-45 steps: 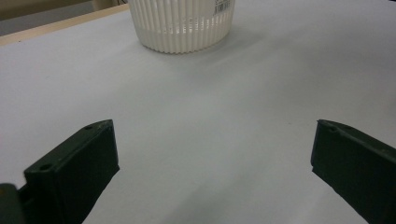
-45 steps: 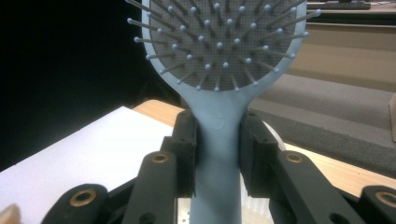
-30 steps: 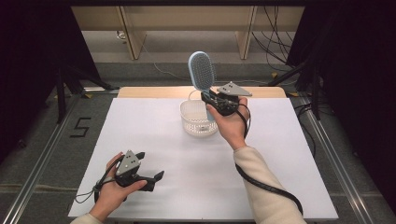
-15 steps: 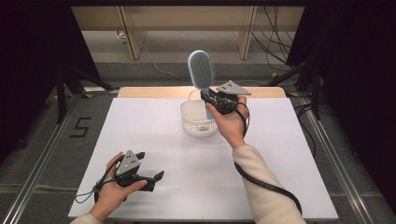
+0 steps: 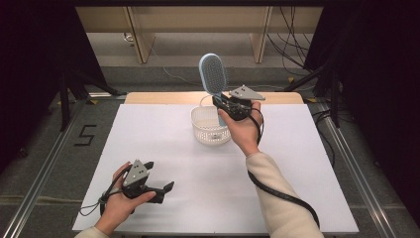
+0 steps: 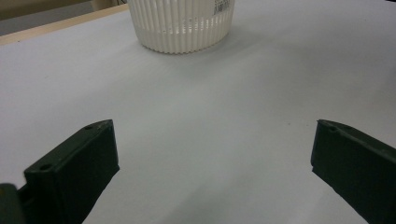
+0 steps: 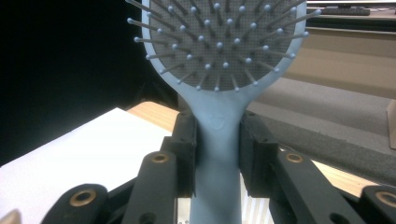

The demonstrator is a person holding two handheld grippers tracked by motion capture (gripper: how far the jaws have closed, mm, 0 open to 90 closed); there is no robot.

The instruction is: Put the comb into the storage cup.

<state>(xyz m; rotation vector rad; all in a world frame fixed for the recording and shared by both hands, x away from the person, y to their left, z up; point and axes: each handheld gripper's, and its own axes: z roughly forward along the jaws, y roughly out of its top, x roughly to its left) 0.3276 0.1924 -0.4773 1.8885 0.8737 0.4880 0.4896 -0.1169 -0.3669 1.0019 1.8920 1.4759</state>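
Hand-held gripper, right [image 5: 224, 102]: clamped on the handle of a pale blue oval plastic hairbrush [image 5: 213, 74], both pads pressed to the handle's neck in the right gripper view [image 7: 218, 140]. Brush stands upright, bristle head topmost, lower handle end over the basket's far rim.

Large white bench [image 5: 163, 148]: bare around the work.

Round white ribbed plastic basket [image 5: 210, 130], sitting near the bench's far edge, directly under the brush. Seems to hold one small object on its floor; too small to identify. Barcode sticker on its wall, seen in the left gripper view [image 6: 182, 28].

Hand-held gripper, left [image 5: 162, 191]: jaws spread wide, nothing between them, low over the near left of the bench, well apart from the basket.

Risks, as judged:
- Grip sits on the narrow neck with the heavy head above; the brush could pivot between the pads and tip.
- Lowering off-centre could catch the handle end on the rim and tilt or slide the light basket, which nothing steadies.
- Brush looks taller than the basket; released upright, it may lean out and topple it.
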